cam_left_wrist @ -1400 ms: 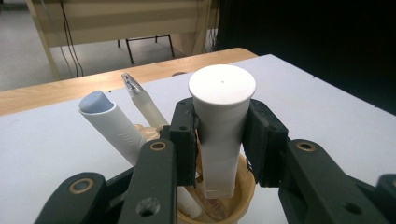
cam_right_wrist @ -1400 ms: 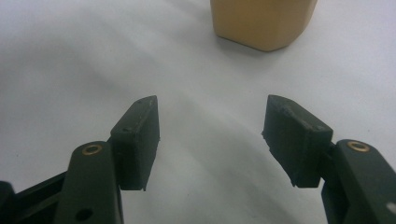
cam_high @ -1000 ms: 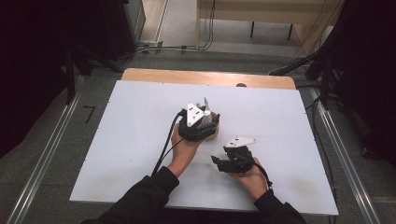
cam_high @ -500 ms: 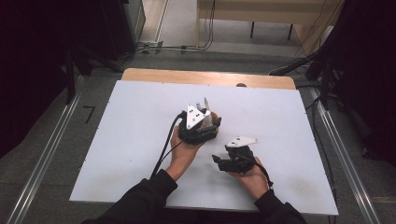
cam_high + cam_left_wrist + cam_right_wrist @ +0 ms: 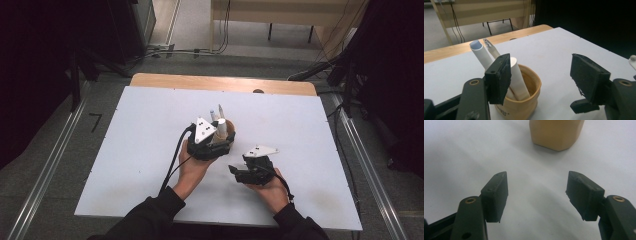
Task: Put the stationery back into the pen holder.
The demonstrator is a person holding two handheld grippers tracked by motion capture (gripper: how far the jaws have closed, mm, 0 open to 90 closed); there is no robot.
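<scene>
**Tan cup let go by the left claw**

The tan cup is seen standing upright near the middle of the white counter. White tubes are leaned inside it. The left claw is held just at the cup; its jaws have just been opening, and nothing is pressed between them. The right claw is held released, low over the bare counter, near the cup.

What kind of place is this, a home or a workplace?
Probably a lab or workshop, not a home: a white work table between floor rails, cables on the floor, and a plain wooden bench behind.
</scene>
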